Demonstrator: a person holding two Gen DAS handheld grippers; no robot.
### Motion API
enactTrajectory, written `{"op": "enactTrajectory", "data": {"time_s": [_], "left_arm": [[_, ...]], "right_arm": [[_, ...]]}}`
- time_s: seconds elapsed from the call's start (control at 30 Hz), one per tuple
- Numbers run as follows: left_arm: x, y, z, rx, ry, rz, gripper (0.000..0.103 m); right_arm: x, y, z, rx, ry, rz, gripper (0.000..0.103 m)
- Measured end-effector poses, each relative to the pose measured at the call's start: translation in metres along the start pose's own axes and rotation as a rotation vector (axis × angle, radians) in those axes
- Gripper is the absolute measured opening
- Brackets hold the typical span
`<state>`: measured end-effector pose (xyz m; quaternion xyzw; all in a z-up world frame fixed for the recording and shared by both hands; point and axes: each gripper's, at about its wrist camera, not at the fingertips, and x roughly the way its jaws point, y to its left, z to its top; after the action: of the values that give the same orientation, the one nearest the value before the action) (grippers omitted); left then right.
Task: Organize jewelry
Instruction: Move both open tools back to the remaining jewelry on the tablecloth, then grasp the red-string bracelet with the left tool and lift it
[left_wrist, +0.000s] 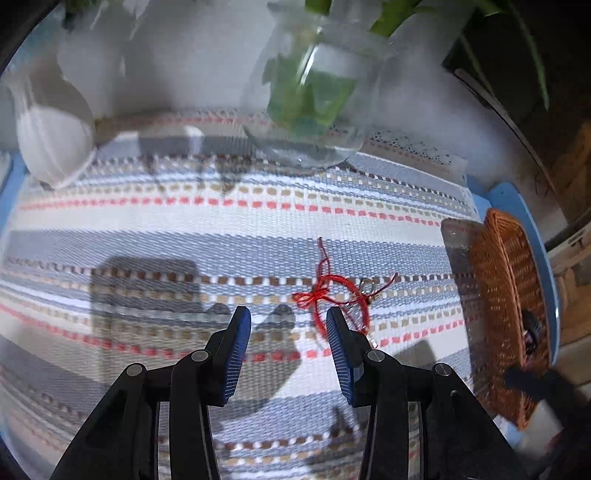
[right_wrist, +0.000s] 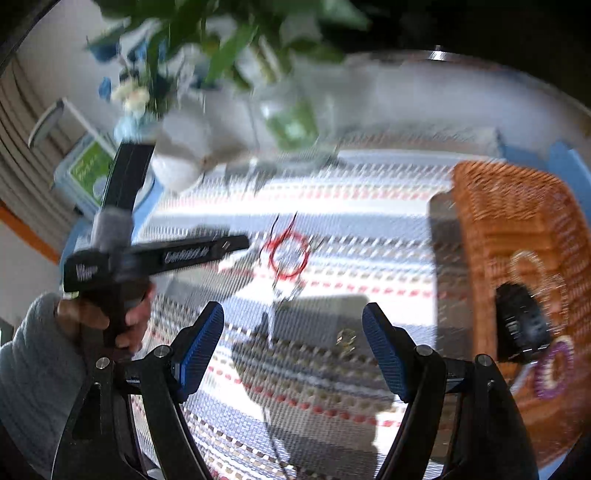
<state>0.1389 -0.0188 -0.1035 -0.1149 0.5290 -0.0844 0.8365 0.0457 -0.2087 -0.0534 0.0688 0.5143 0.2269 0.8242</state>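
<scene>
A red string bracelet (left_wrist: 341, 295) lies on the striped woven cloth (left_wrist: 184, 229), just beyond the right fingertip of my open, empty left gripper (left_wrist: 289, 325). In the right wrist view the bracelet (right_wrist: 289, 254) lies ahead, with the left gripper's body (right_wrist: 162, 254) to its left. My right gripper (right_wrist: 293, 325) is open and empty above the cloth. A wicker basket (right_wrist: 517, 229) on the right holds a black item (right_wrist: 521, 325), a purple ring-shaped piece (right_wrist: 554, 369) and a pale bracelet (right_wrist: 535, 273). A small gold piece (right_wrist: 345, 338) lies on the cloth near the right fingertip.
A glass vase (left_wrist: 314, 110) with green stems stands at the back, with a white object (left_wrist: 51, 136) at the back left. The basket (left_wrist: 506, 314) sits at the cloth's right edge. A blue table edge (left_wrist: 517, 199) shows beyond the cloth.
</scene>
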Motion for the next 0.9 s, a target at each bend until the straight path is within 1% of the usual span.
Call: {"op": "enactTrajectory", "data": {"time_s": [0.03,0.13,0.33,0.4,0.57,0.67,0.7,0.77,0.83,0.9], "left_arm": [[0.002,-0.001,0.001,-0.004,0.002,-0.01,0.043],[0.009,-0.008,0.0,-0.01,0.015,-0.083,0.043],[0.011,-0.017,0.0,0.024,0.048,-0.161,0.043],[0.012,-0.017,0.0,0.022,0.051,-0.183,0.043],[0.023,-0.013,0.003,0.005,0.067,-0.172,0.043],[0.028,-0.015,0.002,0.024,0.073,-0.157,0.042],[0.028,-0.017,0.001,0.04,0.066,-0.158,0.038],[0.029,-0.019,0.001,0.057,0.053,-0.159,0.016],[0.028,-0.021,0.002,0.059,0.031,-0.171,0.009],[0.023,-0.02,0.003,0.054,-0.008,-0.204,0.005]], "right_arm": [[0.007,0.0,0.0,0.0,0.016,0.001,0.079],[0.023,-0.003,-0.001,0.005,0.06,-0.007,0.079],[0.047,-0.011,0.0,0.035,0.112,-0.021,0.079],[0.052,-0.014,-0.001,0.046,0.129,-0.022,0.079],[0.058,-0.014,-0.001,0.045,0.149,-0.023,0.079],[0.062,-0.014,0.0,0.036,0.16,-0.027,0.079],[0.064,-0.014,0.0,0.037,0.164,-0.029,0.079],[0.067,-0.016,0.001,0.043,0.171,-0.03,0.079],[0.068,-0.017,0.001,0.046,0.175,-0.033,0.079],[0.07,-0.019,0.002,0.046,0.177,-0.037,0.079]]}}
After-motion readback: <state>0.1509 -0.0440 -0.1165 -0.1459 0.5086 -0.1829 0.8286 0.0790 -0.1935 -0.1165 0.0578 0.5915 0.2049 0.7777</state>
